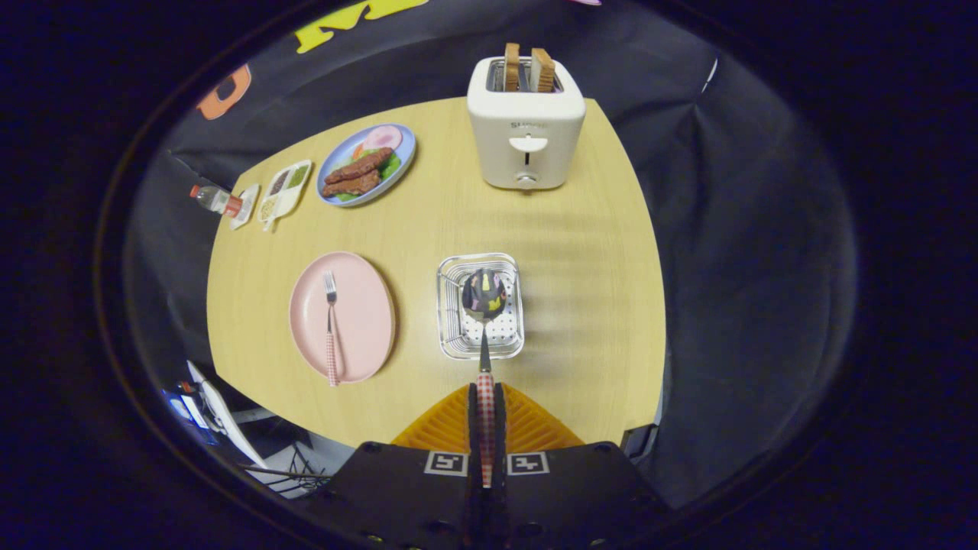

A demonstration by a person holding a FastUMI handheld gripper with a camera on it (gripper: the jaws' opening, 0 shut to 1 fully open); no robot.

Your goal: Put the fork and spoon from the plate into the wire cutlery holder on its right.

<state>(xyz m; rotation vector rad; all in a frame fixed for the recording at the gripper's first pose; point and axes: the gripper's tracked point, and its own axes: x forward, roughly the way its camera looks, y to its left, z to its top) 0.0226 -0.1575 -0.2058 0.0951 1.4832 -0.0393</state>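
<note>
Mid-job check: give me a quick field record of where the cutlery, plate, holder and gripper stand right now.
gripper: shut on the spoon's checked handle
spoon: held, bowl over the wire cutlery holder
wire cutlery holder: on the table, right of the pink plate
fork: lying on the pink plate
pink plate: left of the fingers
toaster: beyond the holder, two slices in it
left to do: release spoon, fetch fork

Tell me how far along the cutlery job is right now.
Nothing is in the wire holder yet. The tongs are shut on the spoon, its bowl over the holder. The fork lies on the pink plate, left to move.
</note>
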